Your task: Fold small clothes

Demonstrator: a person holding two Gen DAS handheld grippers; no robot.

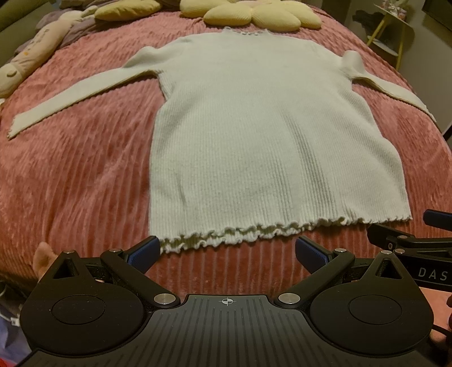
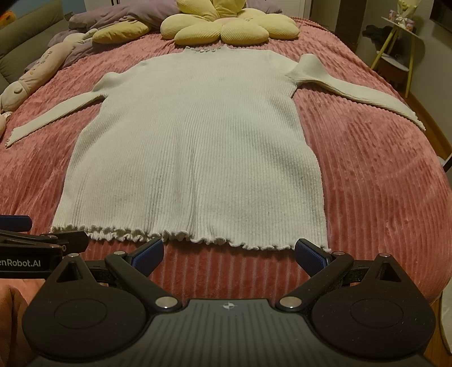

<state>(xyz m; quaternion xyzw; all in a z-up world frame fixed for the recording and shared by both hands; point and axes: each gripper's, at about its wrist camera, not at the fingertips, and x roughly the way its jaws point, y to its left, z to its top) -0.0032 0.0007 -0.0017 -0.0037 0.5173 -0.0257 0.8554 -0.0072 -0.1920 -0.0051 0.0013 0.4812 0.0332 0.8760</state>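
Observation:
A small white ribbed sweater [image 1: 254, 135] lies flat on a pink bedspread [image 1: 70, 175], sleeves spread to both sides, frilly hem nearest me. It also shows in the right wrist view [image 2: 192, 146]. My left gripper [image 1: 226, 252] is open and empty, just short of the hem's left part. My right gripper [image 2: 228, 254] is open and empty, just short of the hem's right part. Each gripper's edge shows in the other's view.
A yellow flower-shaped cushion [image 2: 226, 28] lies beyond the sweater's collar. Soft toys [image 2: 36, 73] and a purple blanket [image 2: 113, 17] lie at the far left. A small side table [image 2: 401, 53] stands off the bed at the right.

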